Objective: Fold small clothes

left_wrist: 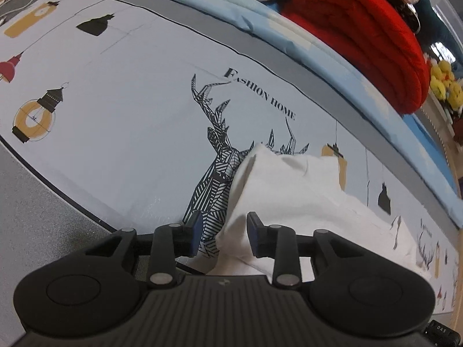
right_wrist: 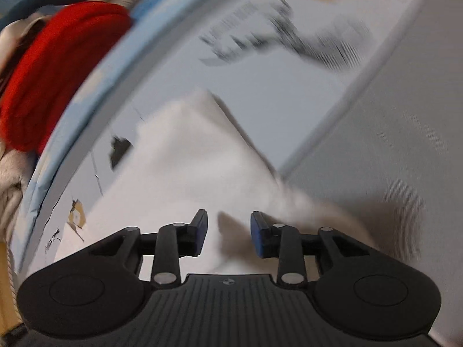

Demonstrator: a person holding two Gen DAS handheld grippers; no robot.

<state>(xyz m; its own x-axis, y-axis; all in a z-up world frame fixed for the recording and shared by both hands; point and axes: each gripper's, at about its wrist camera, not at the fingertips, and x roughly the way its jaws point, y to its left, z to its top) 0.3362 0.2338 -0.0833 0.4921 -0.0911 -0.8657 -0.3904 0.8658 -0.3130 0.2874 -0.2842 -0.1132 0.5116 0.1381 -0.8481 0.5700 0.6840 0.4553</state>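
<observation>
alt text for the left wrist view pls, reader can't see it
The left gripper hovers with its jaws open over the edge of a white garment lying on a pale printed bedsheet with a geometric deer and lamp drawings. A folded red blanket sits at the far top right.

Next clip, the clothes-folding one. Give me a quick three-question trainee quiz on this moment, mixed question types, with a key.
1. True or false: the left gripper is clamped shut on the white cloth.
2. Which animal is printed on the sheet beside the white cloth? A) deer B) cat C) horse
3. Fill in: the folded blanket at the far edge is coloured ____.

Key: 1 false, its jaws stand apart over the cloth's edge; 2 A; 3 red.
</observation>
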